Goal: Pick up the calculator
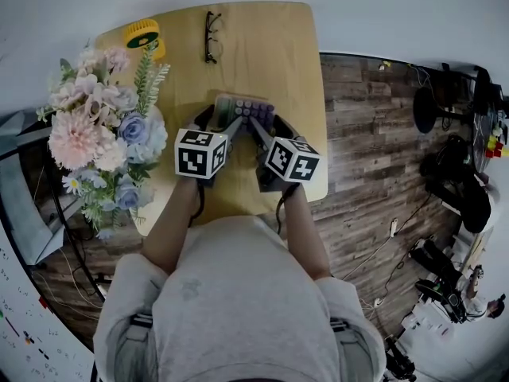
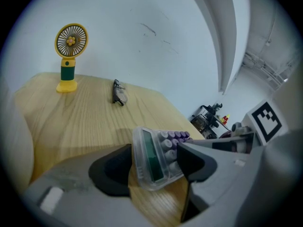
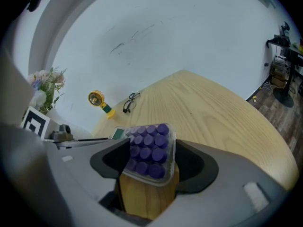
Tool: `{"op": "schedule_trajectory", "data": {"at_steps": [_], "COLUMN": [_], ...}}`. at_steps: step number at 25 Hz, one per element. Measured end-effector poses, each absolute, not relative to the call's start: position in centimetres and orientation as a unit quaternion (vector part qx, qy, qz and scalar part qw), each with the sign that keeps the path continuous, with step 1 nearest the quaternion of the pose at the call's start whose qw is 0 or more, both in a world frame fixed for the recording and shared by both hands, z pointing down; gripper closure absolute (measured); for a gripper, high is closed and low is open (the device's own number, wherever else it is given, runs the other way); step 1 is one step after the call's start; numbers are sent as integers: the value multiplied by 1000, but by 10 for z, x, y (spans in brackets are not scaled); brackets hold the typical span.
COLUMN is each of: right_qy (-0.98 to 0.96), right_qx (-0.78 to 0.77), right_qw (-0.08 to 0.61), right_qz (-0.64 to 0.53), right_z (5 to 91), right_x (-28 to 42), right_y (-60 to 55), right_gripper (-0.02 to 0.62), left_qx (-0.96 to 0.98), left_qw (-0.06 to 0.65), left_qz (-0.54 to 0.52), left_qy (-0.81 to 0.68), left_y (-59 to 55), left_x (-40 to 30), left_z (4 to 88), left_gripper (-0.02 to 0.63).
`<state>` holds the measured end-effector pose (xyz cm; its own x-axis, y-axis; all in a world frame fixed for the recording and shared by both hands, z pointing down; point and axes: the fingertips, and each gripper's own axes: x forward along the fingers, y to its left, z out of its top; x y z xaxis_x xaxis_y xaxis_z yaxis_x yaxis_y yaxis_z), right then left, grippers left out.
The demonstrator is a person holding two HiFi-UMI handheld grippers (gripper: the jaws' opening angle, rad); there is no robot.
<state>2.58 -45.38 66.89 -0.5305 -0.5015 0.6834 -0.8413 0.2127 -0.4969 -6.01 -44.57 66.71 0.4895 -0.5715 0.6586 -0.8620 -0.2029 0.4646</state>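
calculator (image 2: pixel 154 157) screen — left gripper view

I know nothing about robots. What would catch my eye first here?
First, the clear calculator with purple keys near the middle of the wooden table, clamped at both ends by the left gripper and the right gripper. Then the big bouquet of pastel flowers at the table's left edge. A yellow handheld fan and eyeglasses sit at the far end.
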Motion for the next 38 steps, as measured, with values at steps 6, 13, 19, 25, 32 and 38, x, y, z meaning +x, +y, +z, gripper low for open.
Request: {"op": "schedule_trajectory", "data": {"at_steps": [6, 13, 19, 25, 32, 38], "right_qy": [-751, -752, -770, -785, -813, -828], "right_qx": [449, 457, 466, 473, 474, 480], "right_qw": [193, 197, 183, 158, 145, 129], "right_qz": [445, 432, 395, 367, 306, 259], "right_z": [669, 661, 638, 612, 571, 535], "right_x": [27, 27, 29, 33, 45, 56], "right_y": [-455, -454, -460, -462, -462, -456], "right_gripper": [296, 299, 299, 301, 301, 302], "left_qx": [759, 767, 781, 794, 806, 817], "left_qw": [422, 410, 369, 334, 300, 272], "left_qz": [166, 171, 170, 159, 138, 123], "left_qy": [-466, -462, -474, -482, -490, -493], "left_y": [-447, -446, -451, -453, -450, -443], "left_x": [-56, -55, -53, -49, -37, -25], "left_z": [666, 659, 639, 612, 577, 544], "left_gripper": [295, 295, 296, 296, 296, 296]}}
